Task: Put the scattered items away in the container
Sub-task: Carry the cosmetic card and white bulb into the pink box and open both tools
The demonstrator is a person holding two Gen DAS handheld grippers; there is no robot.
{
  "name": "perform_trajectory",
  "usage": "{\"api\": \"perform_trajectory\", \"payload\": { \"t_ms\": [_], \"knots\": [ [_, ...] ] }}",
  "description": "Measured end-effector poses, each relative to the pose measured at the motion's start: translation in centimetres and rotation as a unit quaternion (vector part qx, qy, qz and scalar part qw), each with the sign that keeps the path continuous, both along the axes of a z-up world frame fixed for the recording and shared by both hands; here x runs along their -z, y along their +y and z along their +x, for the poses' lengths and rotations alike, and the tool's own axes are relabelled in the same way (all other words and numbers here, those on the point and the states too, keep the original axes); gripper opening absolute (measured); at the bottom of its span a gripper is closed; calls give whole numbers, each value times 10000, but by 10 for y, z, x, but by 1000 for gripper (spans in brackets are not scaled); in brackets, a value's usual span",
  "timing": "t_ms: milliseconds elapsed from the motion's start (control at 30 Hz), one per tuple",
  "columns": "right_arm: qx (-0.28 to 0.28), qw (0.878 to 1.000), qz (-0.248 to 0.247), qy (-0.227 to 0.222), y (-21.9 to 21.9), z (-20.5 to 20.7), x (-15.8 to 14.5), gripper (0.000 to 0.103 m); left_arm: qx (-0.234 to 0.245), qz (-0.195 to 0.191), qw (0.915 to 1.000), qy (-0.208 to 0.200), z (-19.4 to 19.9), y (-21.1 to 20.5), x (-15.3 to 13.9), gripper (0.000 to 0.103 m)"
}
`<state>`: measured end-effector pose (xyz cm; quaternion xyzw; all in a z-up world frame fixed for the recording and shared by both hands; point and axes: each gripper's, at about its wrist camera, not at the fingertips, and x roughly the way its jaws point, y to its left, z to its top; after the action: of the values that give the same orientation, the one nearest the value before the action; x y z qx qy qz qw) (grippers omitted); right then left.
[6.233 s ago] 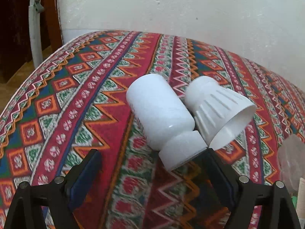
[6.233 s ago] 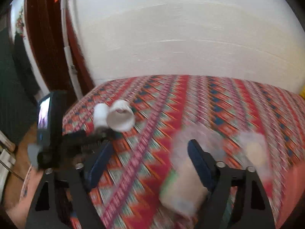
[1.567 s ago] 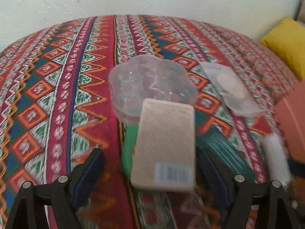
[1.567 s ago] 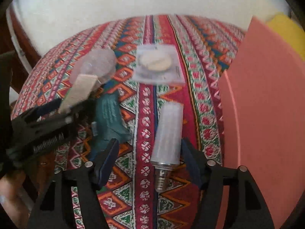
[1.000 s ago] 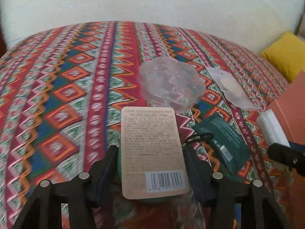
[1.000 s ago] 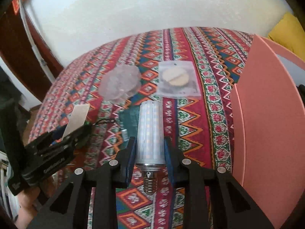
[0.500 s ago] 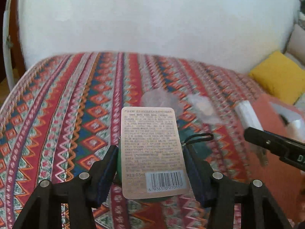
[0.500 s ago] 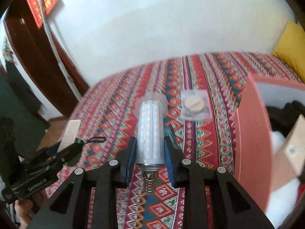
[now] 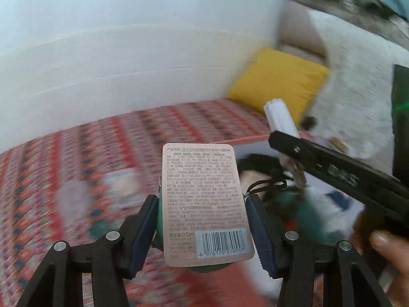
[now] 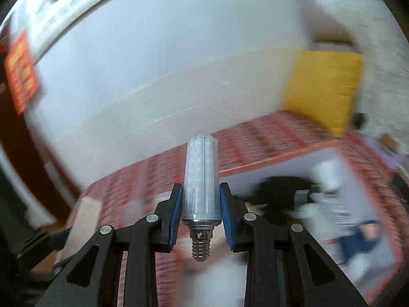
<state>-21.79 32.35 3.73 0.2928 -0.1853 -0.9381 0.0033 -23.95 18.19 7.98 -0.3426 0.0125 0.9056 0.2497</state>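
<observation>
My left gripper point(image 9: 203, 220) is shut on a beige carded packet point(image 9: 204, 199) with a barcode and a green backing, held in the air. My right gripper point(image 10: 201, 206) is shut on a white corn-style LED bulb point(image 10: 202, 176), screw base toward the camera. In the left wrist view the bulb point(image 9: 280, 117) and the right gripper point(image 9: 286, 148) hang over the pink container point(image 9: 245, 140). The open pink container point(image 10: 281, 158) lies below and to the right in the right wrist view, holding black, white and blue items, all blurred.
The patterned red bedspread point(image 9: 89, 153) spreads left of the container, with blurred clear packets point(image 9: 102, 186) on it. A yellow cushion point(image 9: 278, 81) leans in the far corner by the white wall. A hand point(image 9: 391, 253) holds the right gripper's handle.
Both grippers have lifted and swung right, carrying the packet and the bulb toward the pink container. The container's inside has come into view.
</observation>
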Motion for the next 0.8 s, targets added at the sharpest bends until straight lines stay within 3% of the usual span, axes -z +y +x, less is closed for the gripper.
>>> {"api": "perform_trajectory", "payload": {
  "t_ms": [133, 200, 233, 267, 300, 367, 400, 533, 800],
  "knots": [
    [677, 9977, -44, -84, 62, 7, 3, 31, 524, -157, 9985, -79, -10, 69, 5, 59],
    [706, 9970, -28, -310, 80, 2, 11, 39, 644, -291, 9973, -185, -20, 98, 10, 60],
    [737, 9965, -28, -395, 84, 1, 14, 49, 677, -346, 9968, -228, -23, 108, 12, 60],
    [767, 9959, -29, -480, 88, 0, 16, 79, 676, -393, 9967, -216, -24, 114, 14, 65],
    [808, 9953, -32, -532, 92, 0, 18, 92, 635, -434, 9969, -154, -25, 117, 14, 78],
    [934, 9944, -45, -501, 97, 2, 18, 92, 487, -441, 9978, 73, -23, 112, 11, 91],
    [978, 9940, -55, -481, 99, 3, 17, 92, 419, -448, 9980, 148, -23, 107, 10, 93],
    [963, 9946, -100, -373, 97, 2, 13, 92, 181, -431, 9988, 135, -23, 85, 7, 93],
    [683, 9976, -18, -99, 58, -1, -4, 92, -578, -212, 9981, 65, -16, -12, 9, 93]
  ]
}}
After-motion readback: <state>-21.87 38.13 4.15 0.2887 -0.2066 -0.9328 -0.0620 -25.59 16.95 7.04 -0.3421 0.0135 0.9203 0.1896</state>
